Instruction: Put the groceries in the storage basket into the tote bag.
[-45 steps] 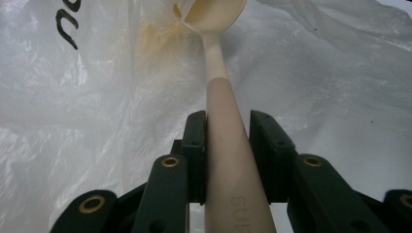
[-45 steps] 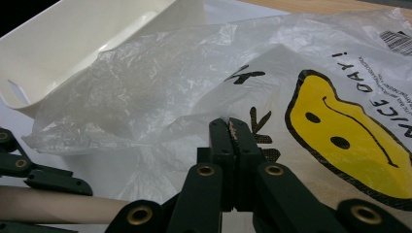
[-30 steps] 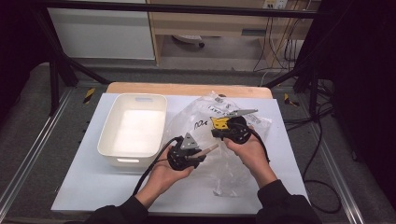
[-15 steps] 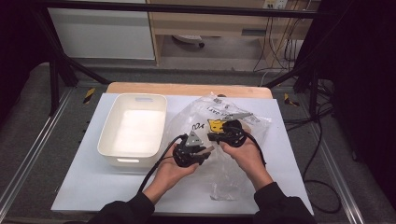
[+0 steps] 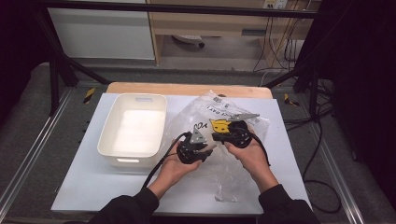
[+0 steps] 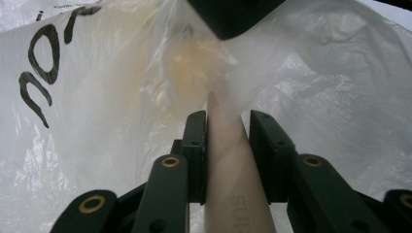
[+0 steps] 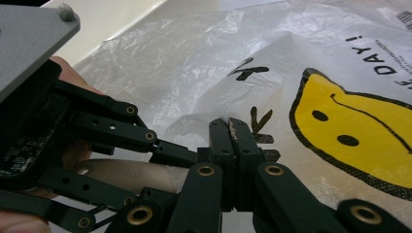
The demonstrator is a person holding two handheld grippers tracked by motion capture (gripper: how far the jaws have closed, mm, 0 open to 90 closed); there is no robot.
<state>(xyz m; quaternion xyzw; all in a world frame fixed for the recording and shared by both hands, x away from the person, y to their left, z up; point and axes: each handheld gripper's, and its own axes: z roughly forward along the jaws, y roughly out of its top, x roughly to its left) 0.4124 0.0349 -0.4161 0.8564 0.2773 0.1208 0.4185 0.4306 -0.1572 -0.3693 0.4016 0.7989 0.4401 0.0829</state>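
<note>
My left gripper clamps a pale tapered stick, its tip against the plastic bag on the table beside the white tub. My right gripper pinches the bag film. Risk: film tearing or slipping out. Legible: "DAY!" beside a yellow smiley.

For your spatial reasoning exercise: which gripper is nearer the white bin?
Left. The left gripper sits just beside the bin's near right corner; the right gripper is farther right, over the bag.
</note>
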